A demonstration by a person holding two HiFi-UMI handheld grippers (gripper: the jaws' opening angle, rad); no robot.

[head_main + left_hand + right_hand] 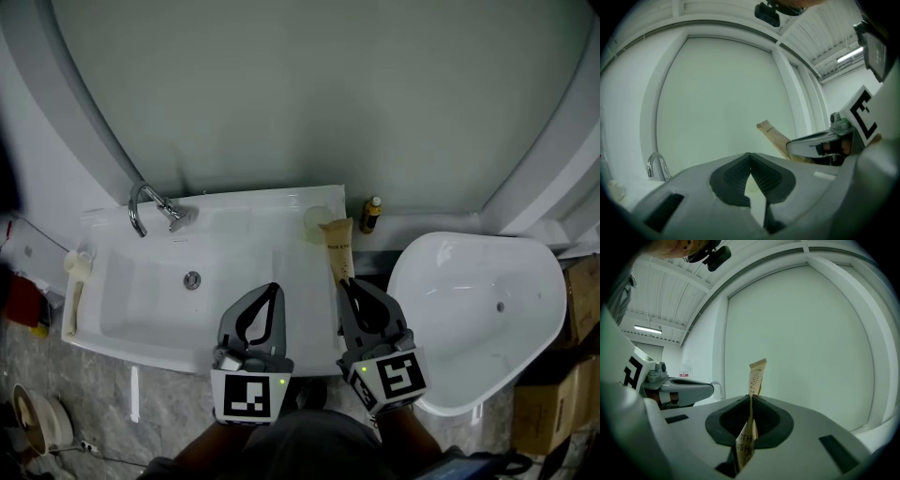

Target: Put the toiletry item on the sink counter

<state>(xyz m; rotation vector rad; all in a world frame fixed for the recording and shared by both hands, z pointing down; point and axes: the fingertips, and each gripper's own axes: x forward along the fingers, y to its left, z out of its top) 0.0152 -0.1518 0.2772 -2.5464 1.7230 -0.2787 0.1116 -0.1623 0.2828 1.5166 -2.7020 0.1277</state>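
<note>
Right now I see the white sink [122, 309] toward ten o'clock, with its faucet [145, 208] on the far rim. My left claw [274, 286] [750, 157] is pressed together, empty. My right claw [345, 281] [751, 399] pinches the tan toiletry tube [337, 246] [756, 376], which points to twelve o'clock over the table's [272, 208] right end, near a small brown bottle [372, 215].

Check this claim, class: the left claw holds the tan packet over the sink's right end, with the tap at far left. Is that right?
No: the right claw holds the packet, as the right gripper view shows; the left claw is shut on nothing. The rest stands: packet over the sink's right end, tap at far left.
</note>
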